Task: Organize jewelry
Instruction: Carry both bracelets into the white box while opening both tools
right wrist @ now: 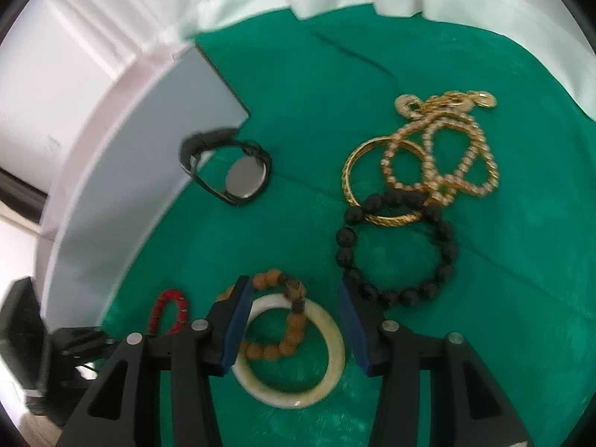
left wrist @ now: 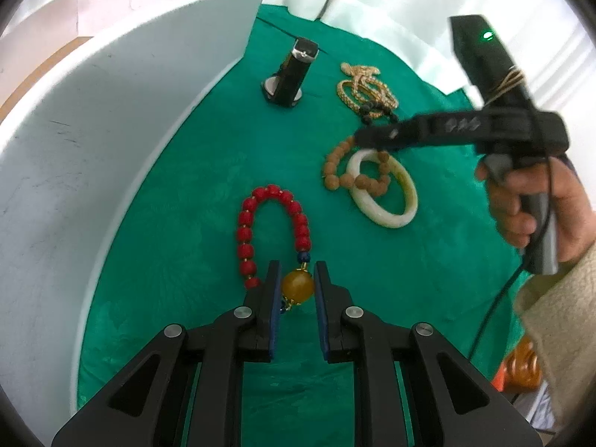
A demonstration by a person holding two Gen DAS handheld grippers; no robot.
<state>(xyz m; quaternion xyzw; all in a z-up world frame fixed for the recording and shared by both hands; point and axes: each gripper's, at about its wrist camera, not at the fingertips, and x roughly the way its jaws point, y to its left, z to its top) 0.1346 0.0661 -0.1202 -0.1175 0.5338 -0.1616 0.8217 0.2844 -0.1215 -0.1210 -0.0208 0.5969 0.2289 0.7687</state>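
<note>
The left claw (left wrist: pixel 297 286) bracketed the amber bead (left wrist: pixel 297 287), not visibly clamped; it could roll free; the right claw (right wrist: pixel 292 329), apart over the bangle (right wrist: pixel 288 354), risked snagging the brown beads (right wrist: pixel 287 320).

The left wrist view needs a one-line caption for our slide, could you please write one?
Left gripper straddles the amber bead of a red bead bracelet on green cloth.

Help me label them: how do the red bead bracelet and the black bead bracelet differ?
The red bead bracelet has a large amber bead between the left gripper's fingers; the black bead bracelet is all black. Red lies alone; black overlaps the gold bangle. Both lie on the green cloth.
</note>
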